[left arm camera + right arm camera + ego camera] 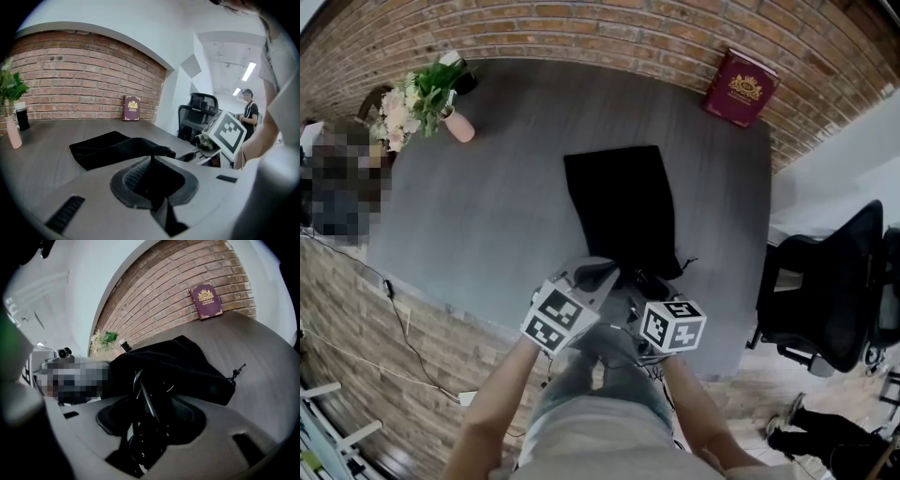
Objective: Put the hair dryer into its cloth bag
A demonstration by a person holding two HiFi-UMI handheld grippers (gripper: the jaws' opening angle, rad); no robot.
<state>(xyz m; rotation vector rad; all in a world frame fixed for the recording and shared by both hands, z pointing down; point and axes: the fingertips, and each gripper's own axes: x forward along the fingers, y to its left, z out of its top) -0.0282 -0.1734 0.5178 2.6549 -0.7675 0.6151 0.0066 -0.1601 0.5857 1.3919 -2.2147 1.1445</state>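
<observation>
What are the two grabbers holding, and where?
The left gripper pinches the black cloth bag at its near edge. The right gripper grips the dark hair dryer with looped cord; which part is too dark to tell.

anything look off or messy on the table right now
Nothing spilled or broken. The cloth bag lies flat except its near end, bunched up where the left claw pinches it. The right claw holds the cord in untidy loops, and the drawstring trails loose on the table.
</observation>
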